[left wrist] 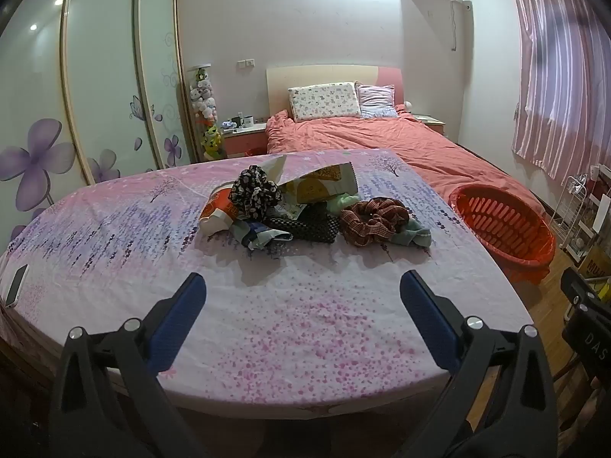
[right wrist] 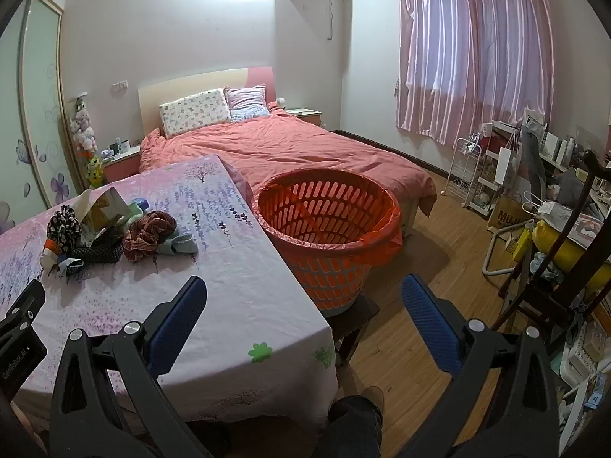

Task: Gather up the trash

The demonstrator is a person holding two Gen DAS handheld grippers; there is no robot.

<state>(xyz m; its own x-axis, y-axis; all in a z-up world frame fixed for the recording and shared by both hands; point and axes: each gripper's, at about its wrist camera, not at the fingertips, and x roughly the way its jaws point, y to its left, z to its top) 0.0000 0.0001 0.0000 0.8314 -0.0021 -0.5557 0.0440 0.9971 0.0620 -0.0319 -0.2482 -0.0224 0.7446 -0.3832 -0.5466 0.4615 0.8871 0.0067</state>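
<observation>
The trash pile (left wrist: pixel 305 206) sits mid-tabletop (left wrist: pixel 290 324), well apart from both grippers; the left gripper (left wrist: pixel 301 297) and right gripper (right wrist: pixel 303 301) hold their fingers wide apart, empty. Crinkled wrappers lie tangled with soft ruffled scrunchies (hardly trash), so a careless grab could snag fabric too. The round orange slotted basket (right wrist: pixel 328 244), bag-lined, waits beside the tabletop edge; light paper might miss it.

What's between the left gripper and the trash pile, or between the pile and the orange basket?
Nothing visible. The left gripper is open with only bare tablecloth ahead of the trash pile. The orange basket stands just off the table's right edge, open-topped, with clear cloth between.
</observation>
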